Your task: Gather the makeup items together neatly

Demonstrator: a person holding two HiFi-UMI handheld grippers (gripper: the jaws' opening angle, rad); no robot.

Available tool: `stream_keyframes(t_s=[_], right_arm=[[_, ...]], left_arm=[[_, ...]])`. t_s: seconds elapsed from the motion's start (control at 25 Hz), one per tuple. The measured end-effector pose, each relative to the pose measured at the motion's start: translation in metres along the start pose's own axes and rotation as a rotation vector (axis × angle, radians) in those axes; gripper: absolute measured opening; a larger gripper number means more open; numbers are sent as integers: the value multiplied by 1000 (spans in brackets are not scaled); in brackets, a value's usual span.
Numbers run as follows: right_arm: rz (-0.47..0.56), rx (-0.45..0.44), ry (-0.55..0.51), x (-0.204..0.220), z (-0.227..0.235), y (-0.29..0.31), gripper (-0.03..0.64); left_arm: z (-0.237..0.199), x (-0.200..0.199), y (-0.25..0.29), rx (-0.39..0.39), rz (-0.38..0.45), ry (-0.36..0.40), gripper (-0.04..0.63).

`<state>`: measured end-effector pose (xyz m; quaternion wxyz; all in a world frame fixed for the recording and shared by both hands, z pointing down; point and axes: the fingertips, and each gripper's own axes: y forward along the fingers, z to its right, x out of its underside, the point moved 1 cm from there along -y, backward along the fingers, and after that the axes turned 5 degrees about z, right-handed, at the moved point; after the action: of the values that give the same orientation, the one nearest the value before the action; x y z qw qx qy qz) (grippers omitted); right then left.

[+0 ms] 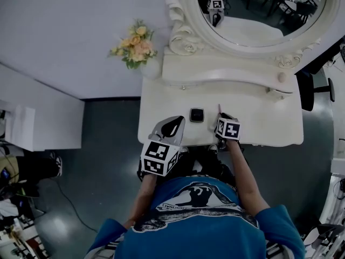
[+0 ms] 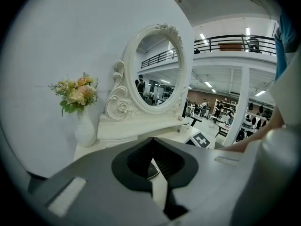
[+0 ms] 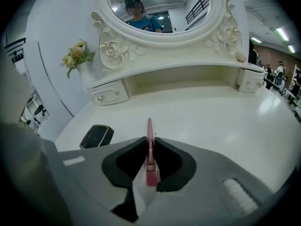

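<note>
Right hand-held gripper (image 3: 149, 141): jaws narrow, clamped on a slim pink makeup stick (image 3: 149, 125). The stick runs lengthwise between the pads. Its tip projects past the jaw tips toward the oval mirror (image 1: 259, 15).

Left hand-held gripper (image 2: 151, 142): jaws together, nothing gripped. It sits at the front edge of the white bench (image 1: 264, 120), pointing over the surface.

Black compact (image 1: 197, 115): lies flat on the bench near the front edge. It is between the two grippers in the head view, just left of the pink stick and apart from it.

Flowers (image 1: 135, 46): stand in a white vase at the bench's rear left corner, well apart from the makeup items.
</note>
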<state>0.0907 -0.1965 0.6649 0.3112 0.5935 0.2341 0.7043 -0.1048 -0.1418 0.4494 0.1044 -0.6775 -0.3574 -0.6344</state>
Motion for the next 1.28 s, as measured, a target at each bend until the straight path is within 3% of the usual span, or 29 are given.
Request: stream_keyframes(t_s=[0.32, 0.76, 1.28], right_arm=[[4, -50, 158, -1, -1, -4, 141], [64, -70, 111, -15, 24, -35, 153], [145, -50, 21, -65, 102, -60, 163]], left_arm=[[2, 1, -1, 37, 0, 0, 18], [12, 0, 15, 76, -6, -9, 18], [53, -6, 56, 108, -23, -1, 18]])
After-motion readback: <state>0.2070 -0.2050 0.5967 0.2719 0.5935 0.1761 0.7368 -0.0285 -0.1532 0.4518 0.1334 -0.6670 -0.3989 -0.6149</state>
